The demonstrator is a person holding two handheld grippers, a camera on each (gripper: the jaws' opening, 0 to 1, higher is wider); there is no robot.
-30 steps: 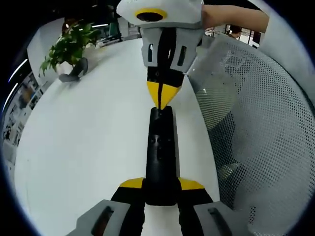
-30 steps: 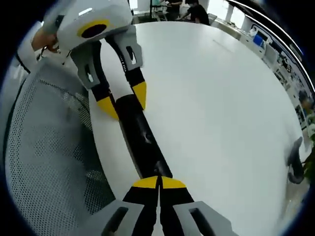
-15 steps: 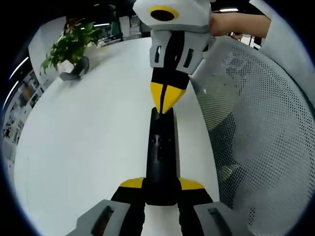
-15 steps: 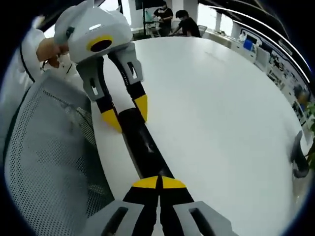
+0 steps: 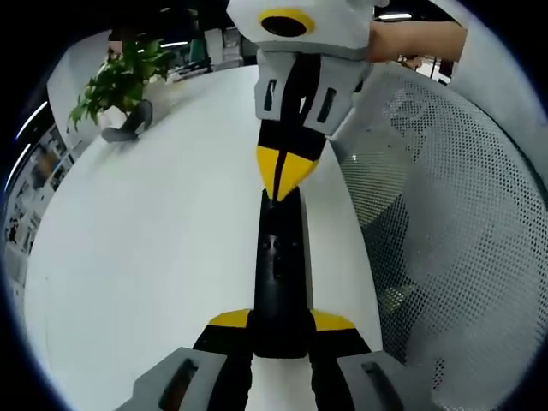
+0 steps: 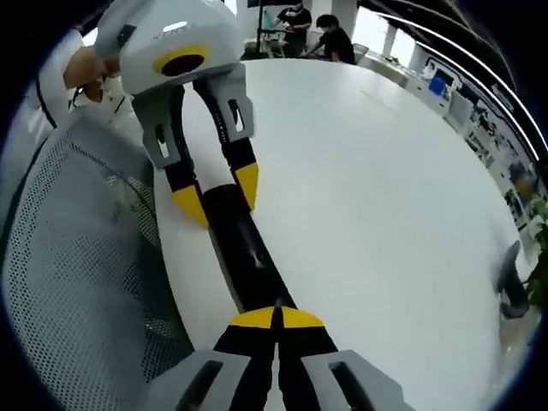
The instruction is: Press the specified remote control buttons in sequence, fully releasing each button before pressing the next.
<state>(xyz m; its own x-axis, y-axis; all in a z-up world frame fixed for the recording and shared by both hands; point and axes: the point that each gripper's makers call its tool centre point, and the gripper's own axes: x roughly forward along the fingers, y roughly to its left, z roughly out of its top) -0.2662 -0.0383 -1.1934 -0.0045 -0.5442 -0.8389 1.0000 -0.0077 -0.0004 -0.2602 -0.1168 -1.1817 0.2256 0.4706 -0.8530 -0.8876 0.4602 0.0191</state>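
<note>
The remote (image 5: pixel 278 274), lying on the white table (image 5: pixel 145 240), is clamped by the left gripper (image 5: pixel 278 330) while the closed right gripper (image 5: pixel 281 175) has been lowered slightly onto its far end, suggesting another press.

Remote (image 5: pixel 278 274) near end hidden between left gripper (image 5: pixel 280 330) jaws; its far end covered by right gripper (image 5: pixel 283 175) tips. Button labels too small to read. From right gripper view, remote (image 6: pixel 247 257) end tucked under the yellow tips, contact unclear. Plant (image 5: pixel 120 81) cut off by the edge. Chair (image 5: pixel 445 240) mesh runs out of frame.
</note>
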